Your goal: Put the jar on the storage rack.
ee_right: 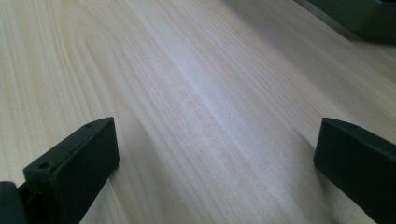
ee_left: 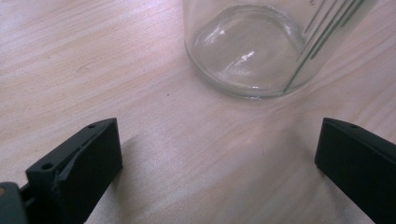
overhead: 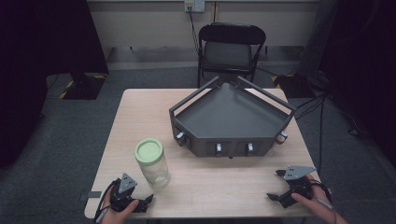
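Left gripper (overhead: 140, 203): I see it at the lower left of the high view, lying low on the table (overhead: 224, 186) with its jaws spread wide and nothing between them.
Left hand pose: my hand (overhead: 122, 209) comes in from the bottom edge and wraps the grip from behind; the jaws point right and a little up the frame, toward the jar.
Jar (overhead: 152, 163): clear glass with a pale green lid (overhead: 149, 150), upright at lower left of centre, just up and right of the left gripper and apart from it. In the left gripper view its base (ee_left: 247, 51) sits in the upper middle, ahead of the jaws and not yet between them.
Step in hand: I judge this to be the approach to the jar. I would slide forward level, centre the glass between the jaws, and close on the body below the lid, gently, since glass is slick and a side nudge could tip it.
Tray (overhead: 231, 119): dark, angular, empty, at centre right, well apart from the jar.
Right gripper (overhead: 278, 184): lower right, jaws spread over bare wood, pointing left.
Right hand pose: the hand (overhead: 312, 198) holds it low, near the table's front edge.
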### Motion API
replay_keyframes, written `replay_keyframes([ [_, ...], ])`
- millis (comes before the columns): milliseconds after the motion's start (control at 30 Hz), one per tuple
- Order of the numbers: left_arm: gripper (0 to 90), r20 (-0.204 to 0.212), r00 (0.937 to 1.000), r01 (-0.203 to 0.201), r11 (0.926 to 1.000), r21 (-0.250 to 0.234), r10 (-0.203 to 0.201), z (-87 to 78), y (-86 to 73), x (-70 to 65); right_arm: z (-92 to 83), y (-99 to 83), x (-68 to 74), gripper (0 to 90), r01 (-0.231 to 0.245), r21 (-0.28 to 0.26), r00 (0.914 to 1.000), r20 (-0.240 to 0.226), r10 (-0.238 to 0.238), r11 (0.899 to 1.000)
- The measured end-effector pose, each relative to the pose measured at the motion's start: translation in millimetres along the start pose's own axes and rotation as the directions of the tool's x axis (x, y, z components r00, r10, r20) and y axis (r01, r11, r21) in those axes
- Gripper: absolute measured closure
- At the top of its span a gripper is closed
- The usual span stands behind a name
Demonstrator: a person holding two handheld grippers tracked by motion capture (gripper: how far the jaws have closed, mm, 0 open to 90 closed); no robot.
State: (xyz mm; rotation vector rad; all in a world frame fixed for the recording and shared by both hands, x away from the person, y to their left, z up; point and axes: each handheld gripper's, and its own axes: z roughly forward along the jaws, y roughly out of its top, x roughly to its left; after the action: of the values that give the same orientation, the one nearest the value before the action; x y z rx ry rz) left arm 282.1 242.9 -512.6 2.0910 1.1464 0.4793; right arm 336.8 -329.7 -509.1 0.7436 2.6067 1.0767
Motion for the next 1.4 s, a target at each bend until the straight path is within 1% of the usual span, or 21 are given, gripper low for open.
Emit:
replay_keyframes([
  [167,0.0,0.008,1.0,-0.006,0.9999,0.015,0.006,-0.6,1.3,0.8,0.0,0.0,0.0,0.0,0.0,0.0,1.0,0.0,0.0,1.0],
  [233,0.1,0.011,0.9998,0.018,0.9998,0.012,-0.018,-0.7,2.2,1.2,0.0,0.0,0.0,0.0,0.0,0.0,1.0,0.0,0.0,1.0],
  [300,1.1,0.013,0.9994,0.032,0.9995,0.008,-0.032,-1.4,2.5,2.1,0.0,0.0,0.0,0.0,0.0,0.0,1.0,0.0,0.0,1.0],
  [400,1.8,0.021,0.9991,0.036,0.9993,0.007,-0.036,-2.1,2.9,2.8,0.0,0.0,0.0,0.0,0.0,0.0,1.0,0.0,0.0,1.0],
  [500,2.0,0.035,0.998,0.054,0.9985,-0.006,-0.053,-3.6,4.6,2.7,0.0,0.0,0.0,0.0,0.0,0.0,1.0,0.0,0.0,1.0],
  [567,2.4,0.036,0.9983,0.046,0.9989,-0.009,-0.046,-5.3,6.7,2.3,0.0,0.0,0.0,0.0,0.0,0.0,1.0,0.0,0.0,1.0],
  [633,2.5,0.046,0.9978,0.05,0.9985,-0.024,-0.049,-7.3,9.3,1.2,0.0,0.0,0.0,0.0,0.0,0.0,1.0,0.0,0.0,1.0],
  [700,2.4,0.053,0.9974,0.051,0.9982,-0.03,-0.049,-9.4,12.2,0.9,0.0,0.0,0.0,0.0,0.0,0.0,1.0,0.0,0.0,1.0],
  [733,2.4,0.054,0.9976,0.044,0.9985,-0.032,-0.043,-11.0,13.8,1.3,0.0,0.0,0.0,0.0,0.0,0.0,1.0,0.0,0.0,1.0],
  [833,2.4,0.068,0.9966,0.049,0.9976,-0.049,-0.046,-14.6,18.9,1.6,0.0,0.0,0.0,0.0,0.0,0.0,1.0,0.0,0.0,1.0],
  [1067,2.6,0.09,0.9956,0.034,0.9977,-0.059,-0.028,-20.5,31.2,-1.3,0.0,0.0,0.0,0.0,0.0,0.0,1.0,0.0,0.0,1.0],
  [1400,3.2,0.126,0.992,0.021,0.9974,-0.069,-0.012,-25.4,42.5,-4.0,0.0,0.0,0.0,0.0,0.0,0.0,1.0,0.0,0.0,1.0],
])
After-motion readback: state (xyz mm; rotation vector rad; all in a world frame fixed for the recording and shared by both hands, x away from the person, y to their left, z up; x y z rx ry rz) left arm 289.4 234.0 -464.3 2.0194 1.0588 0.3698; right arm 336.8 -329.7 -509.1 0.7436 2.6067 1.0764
